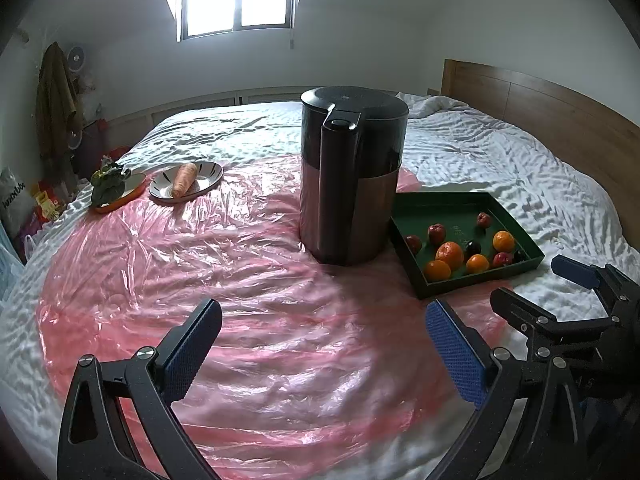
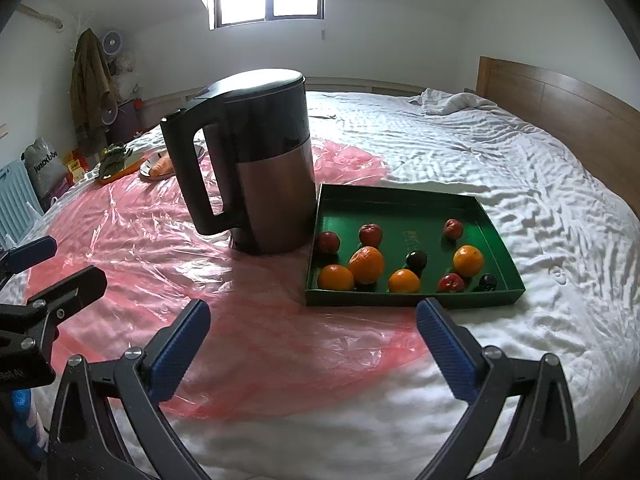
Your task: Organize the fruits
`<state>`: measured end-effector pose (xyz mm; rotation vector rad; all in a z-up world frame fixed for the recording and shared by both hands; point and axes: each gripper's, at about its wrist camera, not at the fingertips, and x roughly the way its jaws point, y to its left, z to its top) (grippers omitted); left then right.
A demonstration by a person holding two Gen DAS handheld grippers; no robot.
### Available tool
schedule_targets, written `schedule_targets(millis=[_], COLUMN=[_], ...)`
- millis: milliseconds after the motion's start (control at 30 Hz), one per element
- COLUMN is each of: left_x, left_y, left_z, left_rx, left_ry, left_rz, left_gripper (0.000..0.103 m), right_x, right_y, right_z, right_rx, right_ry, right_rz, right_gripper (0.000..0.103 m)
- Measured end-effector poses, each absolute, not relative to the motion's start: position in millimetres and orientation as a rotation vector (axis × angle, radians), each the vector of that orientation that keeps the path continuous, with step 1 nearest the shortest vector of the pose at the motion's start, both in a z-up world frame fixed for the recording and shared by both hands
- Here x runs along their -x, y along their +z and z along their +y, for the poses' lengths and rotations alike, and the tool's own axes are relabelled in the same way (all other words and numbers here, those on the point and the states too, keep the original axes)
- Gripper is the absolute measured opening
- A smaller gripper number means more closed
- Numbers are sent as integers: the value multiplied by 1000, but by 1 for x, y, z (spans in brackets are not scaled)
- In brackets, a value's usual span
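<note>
Here, a shallow dark green rectangular tray [image 2: 404, 200] is seen lying on a bed covered with a white rumpled sheet [image 2: 500, 152], toward the headboard side, its left edge just overlapping a crinkled pink plastic sheet [image 1: 200, 264] spread over the middle of the bed. Inside the tray are scattered four round oranges [image 2: 366, 265], four small red fruits [image 2: 370, 234] and two small dark, nearly black fruits [image 2: 416, 260]; most are gathered along the near wall, one red fruit lying apart near the far right. A tall electric kettle with a black lid and handle and a brushed metal body [image 2: 264, 160] stands upright on the plastic, touching or just beside the tray's left wall. Toward the far left edge of the bed, an orange carrot [image 1: 184, 179] rests on a striped round plate [image 1: 208, 176], beside a leafy green vegetable [image 1: 107, 186] on an orange-rimmed plate [image 1: 132, 194]. The left gripper [image 1: 324, 350] and right gripper [image 2: 312, 346] are held above the near edge, both spread wide, nothing between the blue pads.
</note>
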<state>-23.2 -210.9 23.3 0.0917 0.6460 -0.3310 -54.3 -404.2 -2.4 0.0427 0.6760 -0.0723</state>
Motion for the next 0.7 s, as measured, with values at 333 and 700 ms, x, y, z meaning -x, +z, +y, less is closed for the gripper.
schedule_targets(millis=[333, 700], left_x=[24, 28], left_y=[24, 26], left_z=[-209, -208], left_rx=[-92, -88], left_ry=[-333, -333], left_rz=[644, 643], left_gripper=[100, 101], right_x=[55, 56], right_y=[-2, -2], right_z=[-404, -404], right_rx=[-42, -40], right_ry=[-73, -73], right_rz=[676, 677], right_gripper=[103, 103])
